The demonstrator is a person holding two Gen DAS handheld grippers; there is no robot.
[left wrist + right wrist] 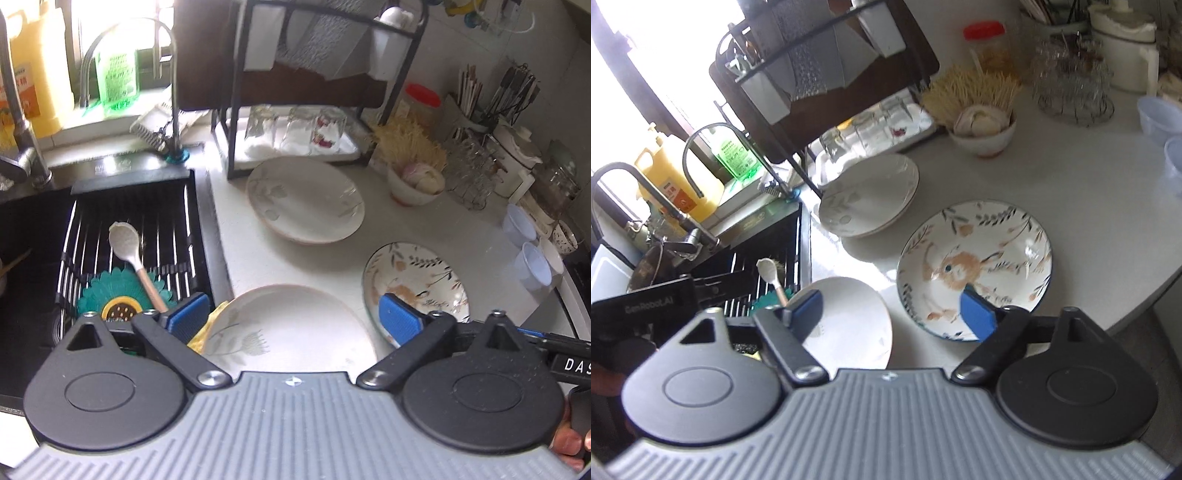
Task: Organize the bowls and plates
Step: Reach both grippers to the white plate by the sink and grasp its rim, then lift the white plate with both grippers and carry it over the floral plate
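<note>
While I watch both wrist views, the left gripper (290,319) hangs over the near white plate (291,328) with its blue pads wide apart and nothing pressed between them; the right gripper (894,310) is likewise spread, one pad over the near white plate (849,321), the other over the rabbit plate (975,258), no contact that I can confirm.

Three plates sit on the white counter (491,236): near white plate at the counter's sink-side edge; rabbit plate (417,280) just to its right, apart from it; a far pale plate (306,199) in front of the black dish rack (332,92); in the right view that far plate (868,195) looks like two stacked, though I cannot be sure.

A small bowl (413,184) holding something round stands right of the rack; a spoon (133,254) lies on the sink grid (166,229).
</note>
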